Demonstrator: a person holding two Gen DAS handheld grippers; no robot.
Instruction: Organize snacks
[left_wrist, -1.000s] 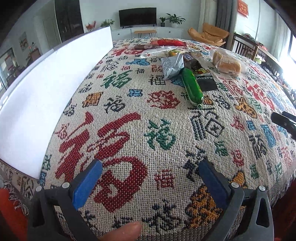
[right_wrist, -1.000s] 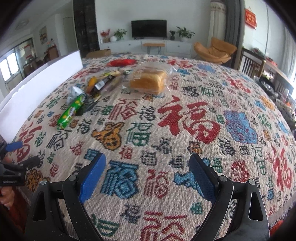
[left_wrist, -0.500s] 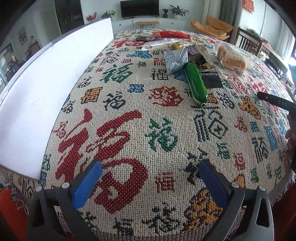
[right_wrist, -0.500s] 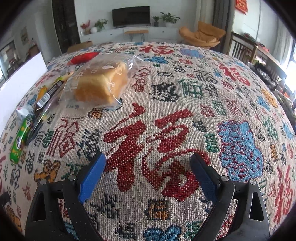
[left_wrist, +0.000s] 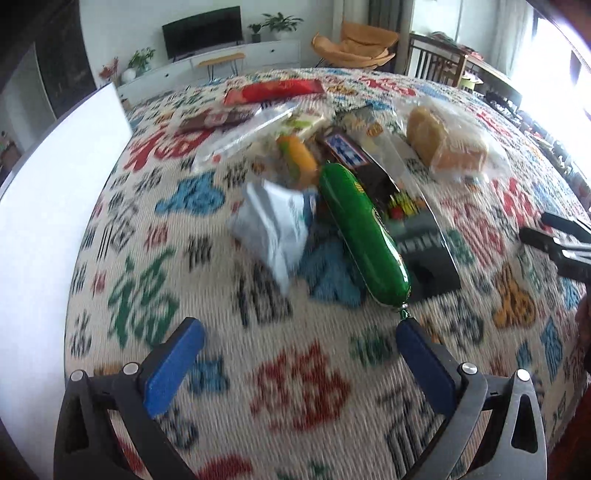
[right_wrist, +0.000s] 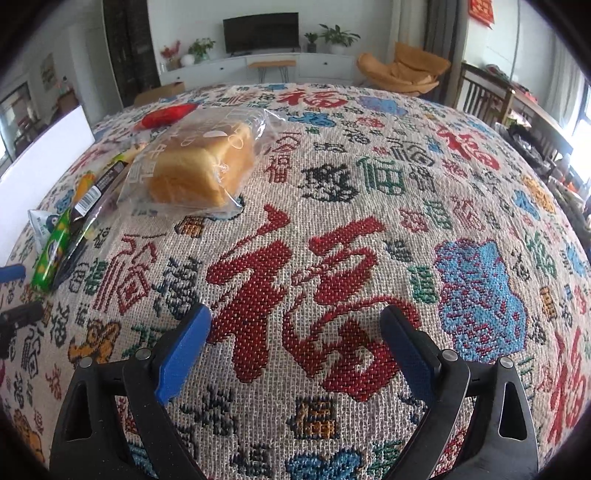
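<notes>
Left tongs (left_wrist: 301, 338): spread wide, nothing held, low over the desk (left_wrist: 303, 384). Right tongs (right_wrist: 295, 325): also wide and empty.

Your snack pile lies just ahead of the left tongs. The nearest item is the green pack (left_wrist: 364, 236), a glossy sausage-shaped tube with a crimped tip. That tip points at your left tongs' right finger and sits just beyond it. Long axis runs away from you, tilted slightly left at the far end, so roughly in line with your fingers rather than across them. Judgement: you need to rotate the wrist, or come in from the side, to close across the tube's narrow width.

The green pack rests on a dark flat packet (left_wrist: 417, 236), with a silver pouch (left_wrist: 273, 225) touching its left side. The bagged bread (left_wrist: 447, 147) lies further off to the right.

From the right tongs, the bread (right_wrist: 201, 173) is forward and left, well apart; the green pack (right_wrist: 51, 251) sits at the far left edge. Left hand is clearly nearer the green pack. Left view is motion-blurred, so label print is unreadable.
</notes>
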